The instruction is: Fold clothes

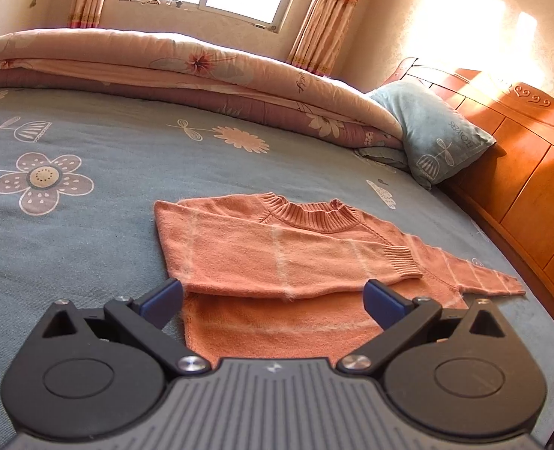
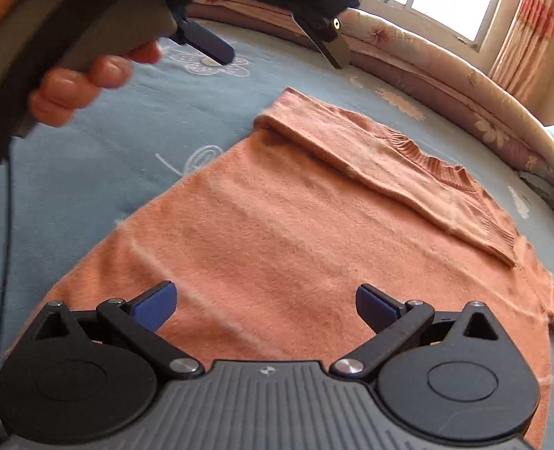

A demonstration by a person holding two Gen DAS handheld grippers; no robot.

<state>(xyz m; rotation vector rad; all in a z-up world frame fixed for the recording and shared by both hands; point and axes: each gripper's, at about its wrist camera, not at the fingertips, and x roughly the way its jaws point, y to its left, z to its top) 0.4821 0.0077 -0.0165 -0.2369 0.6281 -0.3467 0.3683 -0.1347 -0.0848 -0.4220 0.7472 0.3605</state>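
Sunlit bedroom; orange sweater (image 1: 277, 258) lies flat mid-bed (image 1: 89, 247), nearer the headboard edge, one sleeve folded across its chest. Left gripper (image 1: 273, 300) and right gripper (image 2: 265, 305) hover spread, empty. Judged next: pinch the outstretched sleeve (image 1: 479, 275), fold inward.

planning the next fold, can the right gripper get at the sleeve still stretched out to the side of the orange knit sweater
Probably yes: the right gripper hangs open over the orange knit sweater, and the stretched-out sleeve lies flat on the blue bedsheet, uncovered.
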